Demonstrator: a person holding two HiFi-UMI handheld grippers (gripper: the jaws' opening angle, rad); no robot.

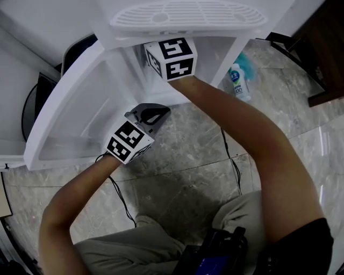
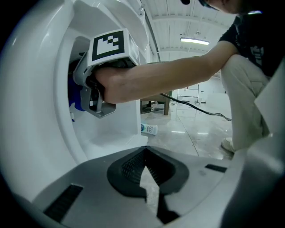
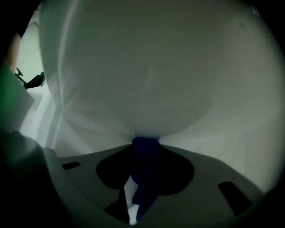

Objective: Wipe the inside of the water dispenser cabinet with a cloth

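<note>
The white water dispenser's cabinet (image 1: 126,70) stands open at floor level. My right gripper (image 3: 144,143) reaches into it; in the head view only its marker cube (image 1: 170,58) shows at the opening. It is shut on a blue cloth (image 3: 145,171), whose front end presses against the white inner wall (image 3: 147,84). In the left gripper view, the right gripper (image 2: 95,98) sits inside the opening with the blue cloth (image 2: 75,95) beyond it. My left gripper (image 1: 154,115) hangs outside, low in front of the cabinet, shut with nothing between its fingers.
The cabinet door (image 1: 64,115) is swung open to the left. A white drip grille (image 1: 188,13) juts out above the opening. A white cleaner bottle (image 1: 238,81) lies on the marble floor to the right, beside the dispenser. A black cable (image 1: 231,156) runs across the floor.
</note>
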